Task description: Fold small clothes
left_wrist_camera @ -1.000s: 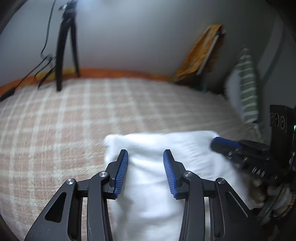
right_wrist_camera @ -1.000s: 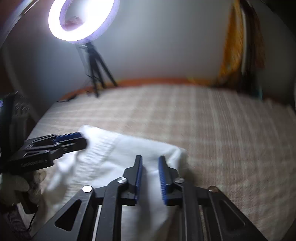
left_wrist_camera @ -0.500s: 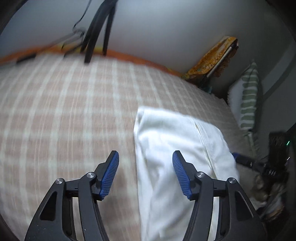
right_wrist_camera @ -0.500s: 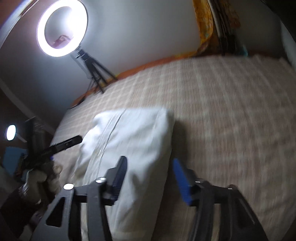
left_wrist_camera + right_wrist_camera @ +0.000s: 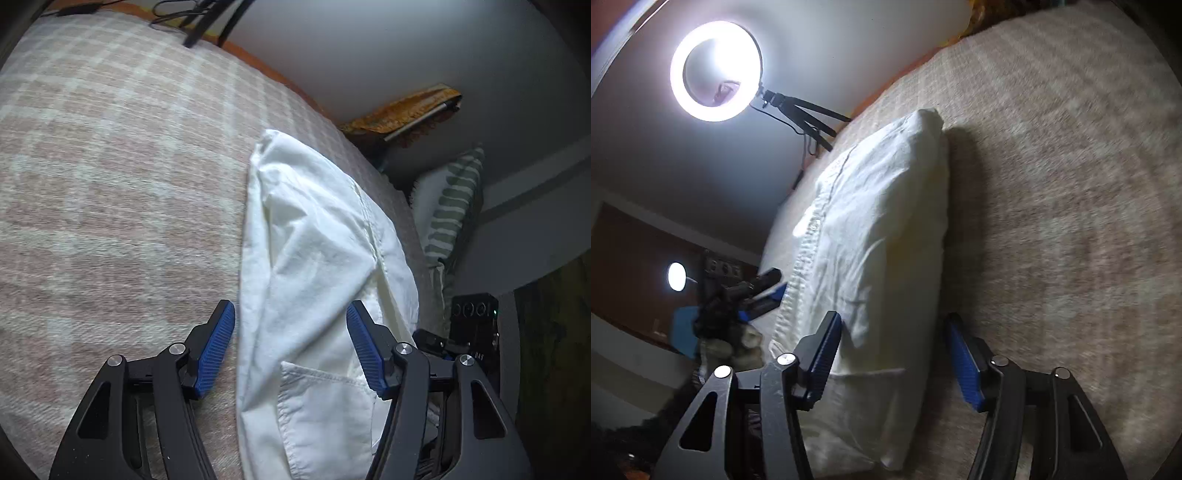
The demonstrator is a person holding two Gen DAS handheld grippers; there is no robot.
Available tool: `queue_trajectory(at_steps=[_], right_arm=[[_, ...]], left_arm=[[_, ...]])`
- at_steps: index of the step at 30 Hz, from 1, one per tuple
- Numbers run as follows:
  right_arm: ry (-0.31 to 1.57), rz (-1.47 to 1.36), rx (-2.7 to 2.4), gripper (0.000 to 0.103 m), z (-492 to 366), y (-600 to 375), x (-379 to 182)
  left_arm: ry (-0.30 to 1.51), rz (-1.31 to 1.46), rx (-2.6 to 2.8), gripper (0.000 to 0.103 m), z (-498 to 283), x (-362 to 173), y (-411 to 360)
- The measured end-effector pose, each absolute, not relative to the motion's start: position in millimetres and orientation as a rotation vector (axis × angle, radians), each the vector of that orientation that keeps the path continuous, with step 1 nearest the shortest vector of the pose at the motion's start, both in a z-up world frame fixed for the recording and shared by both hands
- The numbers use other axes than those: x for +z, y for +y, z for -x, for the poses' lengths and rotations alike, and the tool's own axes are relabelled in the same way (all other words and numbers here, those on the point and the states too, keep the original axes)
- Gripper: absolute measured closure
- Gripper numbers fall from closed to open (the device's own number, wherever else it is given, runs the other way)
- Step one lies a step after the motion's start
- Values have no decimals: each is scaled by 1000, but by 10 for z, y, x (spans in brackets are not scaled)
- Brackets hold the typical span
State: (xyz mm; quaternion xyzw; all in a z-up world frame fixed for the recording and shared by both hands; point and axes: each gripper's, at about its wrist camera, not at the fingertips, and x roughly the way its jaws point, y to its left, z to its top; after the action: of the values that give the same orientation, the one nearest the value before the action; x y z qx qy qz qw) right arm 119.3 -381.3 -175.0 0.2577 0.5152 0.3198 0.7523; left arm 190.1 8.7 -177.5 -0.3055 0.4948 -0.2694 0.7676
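A white folded garment [image 5: 314, 266] lies as a long strip on the checked bedspread [image 5: 110, 184]; a seam and a patch pocket show on it. My left gripper [image 5: 290, 343] is open and empty, its jaws wide over the garment's near end. The garment also shows in the right wrist view [image 5: 879, 236]. My right gripper [image 5: 892, 354] is open and empty, its jaws wide either side of the garment's near end. The other gripper [image 5: 757, 291] shows at the far left of the right wrist view.
A lit ring light [image 5: 714, 72] on a tripod stands at the bed's far edge. A striped pillow [image 5: 450, 206] and an orange cloth [image 5: 402, 110] lie beyond the bed's right side. A black device [image 5: 474, 314] sits near the left gripper.
Both grippers have opened wide, from nearly shut, and pulled back and tilted. The garment now lies flat as a long folded strip, released.
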Motion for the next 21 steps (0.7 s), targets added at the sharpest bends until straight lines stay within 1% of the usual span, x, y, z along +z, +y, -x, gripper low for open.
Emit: queue_trajectory(at_steps=[1,3,4,5,6,7,8,10,13,16,21], right_arm=[[1132,-589,709,56,-1204,-3802,-1784],[1131,-605,713,61,-1247,-3717,-1846],[1125,-597,710,66,-1258,-3691,-1837],[1127,-587,703,67,-1263,-3668,-1826],[1130,-586,698,69,-1263,-3658,-1812],[1130,-587,692,72,-1256,-3645,-1797],[1130,-578,683,74,-1247,-3620,-1772],[1126,-523,654,83,-1232,-3524,-1705],[1101,-418,611,93,-1183,-3400,-1542],[1058,-330,582,96,-1137,-3283,-1365],[989,-175,542,98,-1078,-3078,-1063]], left_arm=[[1065,653,-590,43,-1893,-1770,54],[1062,637,-596,44,-1908,-1754,-11],[1065,633,-598,47,-1928,-1748,-39],[1061,629,-589,52,-1944,-1738,-69],[1073,633,-582,65,-1958,-1758,-69],[1078,642,-569,73,-1972,-1769,-79],[1085,655,-561,76,-1994,-1783,-105],[1087,628,-553,87,-2002,-1761,-171],[1058,562,-546,94,-1984,-1649,-289],[1018,510,-549,95,-1978,-1502,-360],[934,442,-582,97,-1985,-1170,-503]])
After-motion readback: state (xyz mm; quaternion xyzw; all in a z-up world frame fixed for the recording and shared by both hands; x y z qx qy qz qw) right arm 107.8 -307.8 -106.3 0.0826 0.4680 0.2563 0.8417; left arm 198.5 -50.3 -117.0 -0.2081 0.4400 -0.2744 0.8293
